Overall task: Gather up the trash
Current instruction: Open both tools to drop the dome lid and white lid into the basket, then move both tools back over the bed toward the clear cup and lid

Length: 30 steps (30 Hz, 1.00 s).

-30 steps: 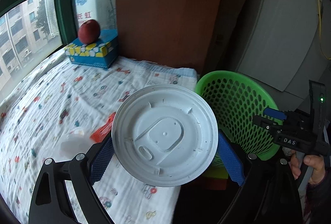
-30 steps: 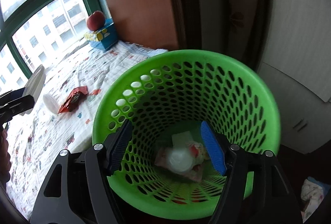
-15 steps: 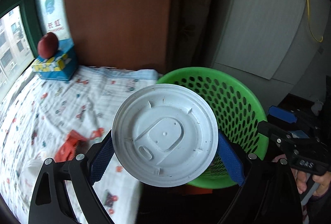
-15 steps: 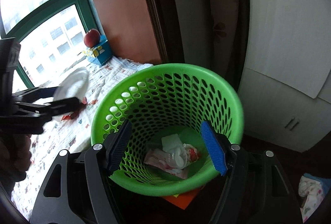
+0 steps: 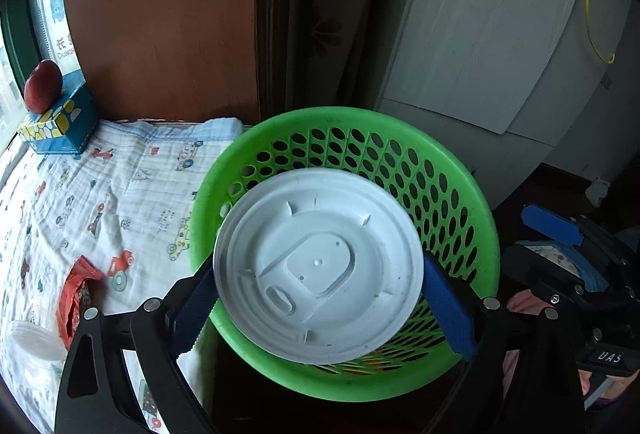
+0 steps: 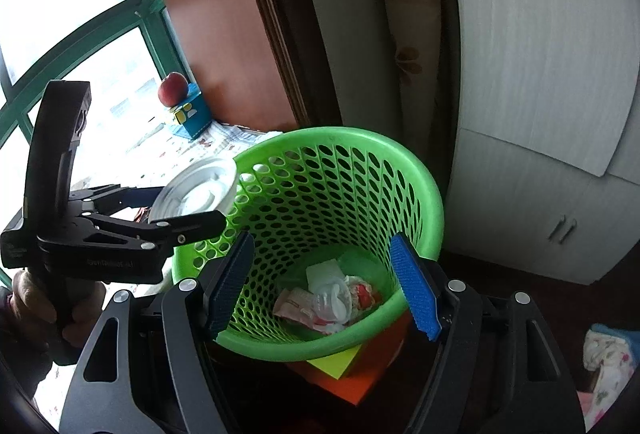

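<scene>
My left gripper is shut on a round white plastic lid, gripped by its edges. The lid hangs over the near left rim of the green perforated basket. In the right wrist view the lid sits at the basket's left rim, held by the left gripper. My right gripper is open with nothing between its blue pads, in front of the basket. Crumpled wrappers and paper lie on the basket's bottom. A red wrapper and a white lid lie on the patterned cloth.
A blue tissue box with a red apple on it stands at the window end of the cloth-covered surface. White cabinet doors stand behind the basket. Orange and yellow paper lies under it.
The left gripper carried the white lid rightward from above the cloth to over the basket's rim. The right gripper drew back a little from the basket, still open.
</scene>
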Each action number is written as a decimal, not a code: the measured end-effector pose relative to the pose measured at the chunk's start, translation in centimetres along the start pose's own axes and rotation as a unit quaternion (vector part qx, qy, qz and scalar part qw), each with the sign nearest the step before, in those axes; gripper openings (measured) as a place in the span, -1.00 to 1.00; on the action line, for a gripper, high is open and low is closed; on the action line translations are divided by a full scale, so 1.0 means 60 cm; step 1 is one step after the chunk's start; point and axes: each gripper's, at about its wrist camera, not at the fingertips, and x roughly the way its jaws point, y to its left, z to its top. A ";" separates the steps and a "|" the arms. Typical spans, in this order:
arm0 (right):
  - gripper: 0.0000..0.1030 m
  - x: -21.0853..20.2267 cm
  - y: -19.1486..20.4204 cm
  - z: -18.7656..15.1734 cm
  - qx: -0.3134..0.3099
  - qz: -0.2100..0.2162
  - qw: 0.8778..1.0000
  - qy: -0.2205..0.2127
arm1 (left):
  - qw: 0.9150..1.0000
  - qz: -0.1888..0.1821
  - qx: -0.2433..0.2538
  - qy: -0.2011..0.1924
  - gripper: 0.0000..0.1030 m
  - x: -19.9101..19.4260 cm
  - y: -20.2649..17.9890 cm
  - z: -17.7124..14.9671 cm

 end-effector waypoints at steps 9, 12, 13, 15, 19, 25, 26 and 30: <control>0.37 -0.003 0.010 0.000 -0.007 0.008 1.000 0.000 | 1.000 0.005 -0.015 -0.021 0.83 -0.031 0.014 -0.014; 0.37 -0.002 0.025 0.002 -0.014 0.014 1.000 0.000 | 0.999 0.022 -0.024 -0.028 0.83 -0.053 0.029 -0.023; 0.37 -0.001 0.029 0.002 -0.016 0.016 1.000 0.000 | 0.999 0.025 -0.028 -0.032 0.83 -0.063 0.035 -0.028; 0.40 0.003 0.041 0.004 -0.020 0.024 1.000 0.002 | 0.998 0.036 -0.039 -0.037 0.83 -0.079 0.051 -0.037; 0.42 0.008 0.068 0.005 -0.032 0.036 0.999 0.004 | 0.995 0.058 -0.063 -0.048 0.83 -0.111 0.093 -0.058; 0.45 0.022 0.114 0.013 -0.052 0.057 0.997 0.011 | 0.987 0.105 -0.112 -0.056 0.83 -0.153 0.178 -0.097; 0.45 0.024 0.122 0.013 -0.055 0.061 0.997 0.012 | 0.984 0.115 -0.122 -0.057 0.83 -0.160 0.195 -0.104; 0.45 0.031 0.152 0.013 -0.069 0.073 0.995 0.015 | 0.976 0.148 -0.148 -0.061 0.83 -0.182 0.249 -0.133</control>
